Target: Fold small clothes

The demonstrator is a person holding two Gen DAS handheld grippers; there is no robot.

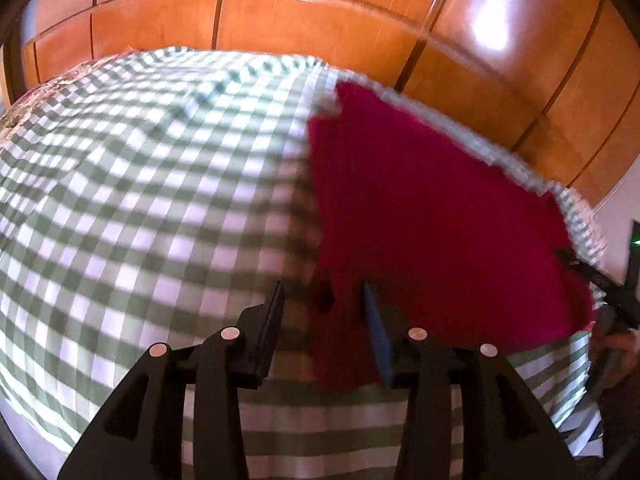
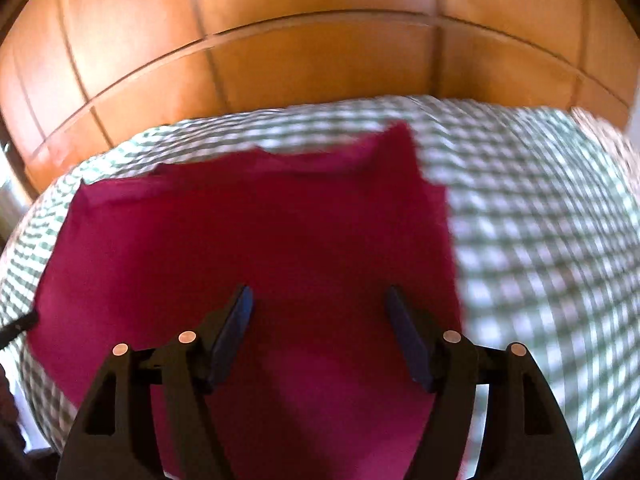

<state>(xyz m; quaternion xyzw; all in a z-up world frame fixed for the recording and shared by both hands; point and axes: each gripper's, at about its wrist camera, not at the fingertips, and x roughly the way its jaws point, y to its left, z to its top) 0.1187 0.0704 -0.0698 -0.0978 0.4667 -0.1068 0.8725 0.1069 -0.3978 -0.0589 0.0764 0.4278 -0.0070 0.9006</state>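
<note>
Currently both jaw pairs stand apart, nothing between them. Left gripper [image 1: 324, 292] hangs over the left edge of the magenta garment [image 1: 432, 216], fingers straddling the border between cloth and checked bedcover [image 1: 140, 200]. Right gripper [image 2: 318, 294] sits over the garment's near middle. Garment lies flat on the green-and-white cover, neckline at the far side. Right gripper also shows at the left view's right edge, near the garment's right side. Wooden wardrobe panels [image 2: 320, 60] behind. Both views motion-blurred.
</note>
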